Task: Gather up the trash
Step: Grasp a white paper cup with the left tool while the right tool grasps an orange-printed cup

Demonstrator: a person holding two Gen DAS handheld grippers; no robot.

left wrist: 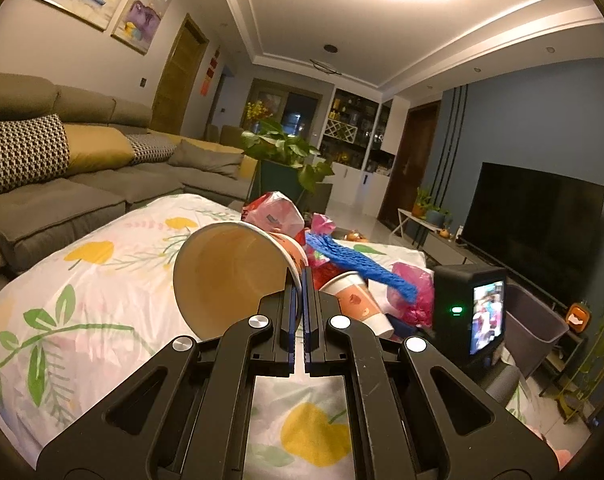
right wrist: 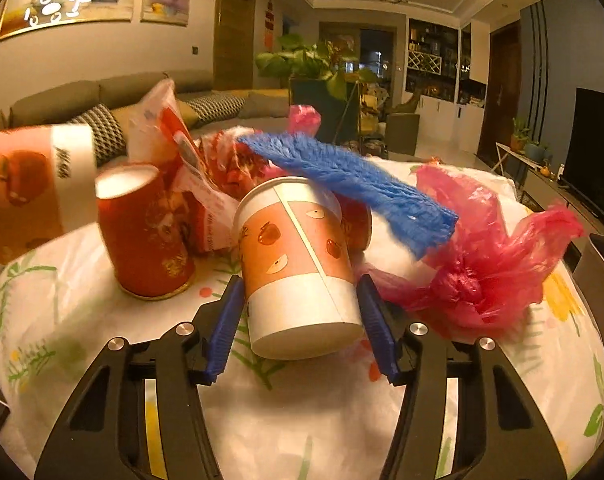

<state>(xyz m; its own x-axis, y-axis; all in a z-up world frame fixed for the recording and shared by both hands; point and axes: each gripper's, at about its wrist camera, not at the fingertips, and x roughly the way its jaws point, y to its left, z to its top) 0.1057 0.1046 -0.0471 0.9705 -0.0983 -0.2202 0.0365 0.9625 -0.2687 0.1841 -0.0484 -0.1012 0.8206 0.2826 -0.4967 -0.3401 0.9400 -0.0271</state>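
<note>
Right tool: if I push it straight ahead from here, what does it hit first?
The right tool stands open astride the apple-print paper cup, which lies tilted with its base toward the camera. Going straight on, it would probably meet that cup first; the blue foam net lies across its far rim behind.

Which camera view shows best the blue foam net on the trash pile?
The right wrist view: the blue foam net lies close and nearly whole, draped over a paper cup. The left wrist view shows it farther away and smaller.
</note>
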